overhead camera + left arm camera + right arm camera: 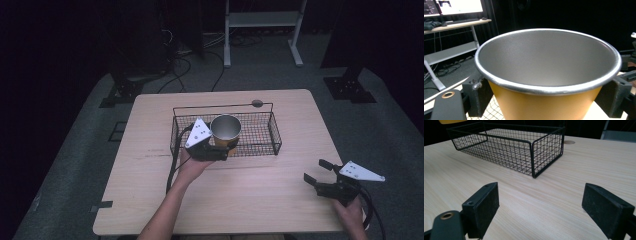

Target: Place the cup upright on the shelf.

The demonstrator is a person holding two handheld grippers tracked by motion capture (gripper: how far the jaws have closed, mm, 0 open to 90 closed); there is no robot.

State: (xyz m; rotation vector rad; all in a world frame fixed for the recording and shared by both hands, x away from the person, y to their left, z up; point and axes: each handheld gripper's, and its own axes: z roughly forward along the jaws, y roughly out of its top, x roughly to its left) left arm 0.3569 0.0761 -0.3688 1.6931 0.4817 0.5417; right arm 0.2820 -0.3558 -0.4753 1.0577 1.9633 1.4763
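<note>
A yellow cup (225,129) with a silver inside stands upright between the jaws of my left gripper (226,146), which is shut on its lower wall. It hangs above the front left part of a black wire basket (273,134). In the left gripper view the cup (546,62) sits close to the camera, with a black pad (477,96) pressed on each side. My right gripper (316,171) is open above the table's front right, with nothing between its fingers. In the right gripper view the basket (524,152) lies ahead and the cup's bottom (449,121) shows at the top left.
The wooden table (250,200) has a round hole (257,103) behind the basket. A white metal frame (262,20) and floor cables (190,65) lie beyond the far edge. A desk with monitors (454,23) stands in the dark background.
</note>
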